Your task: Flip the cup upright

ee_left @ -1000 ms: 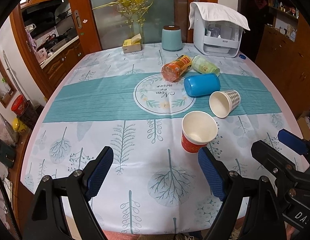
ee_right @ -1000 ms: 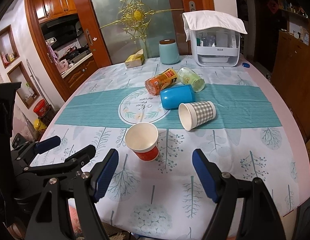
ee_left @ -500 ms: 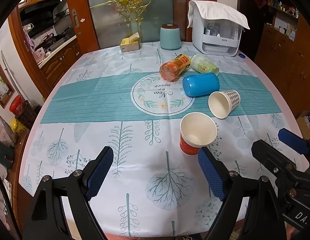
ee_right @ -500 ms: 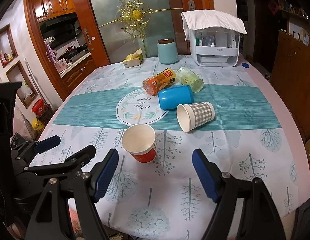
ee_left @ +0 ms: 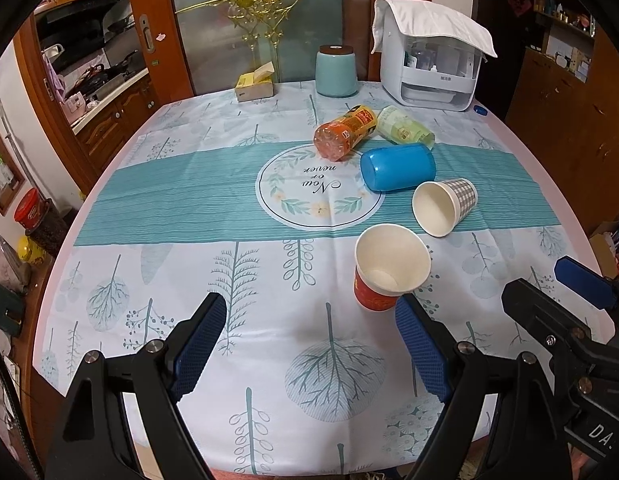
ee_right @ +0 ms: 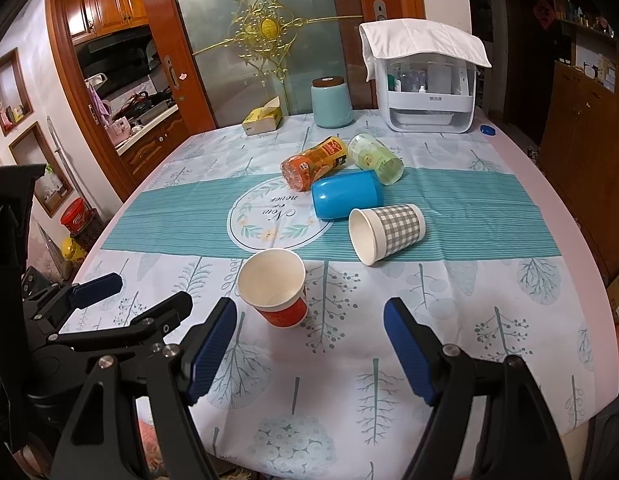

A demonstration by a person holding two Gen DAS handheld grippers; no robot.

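Red paper cup with white interior stands upright on the tree-print cloth of the counter, near edge. Grey checked paper cup lies on its side just beyond, beside a blue plastic cup. Left claw and right claw both spread wide, empty.

left gripper: jaws wide, empty | right gripper: same (side by side)
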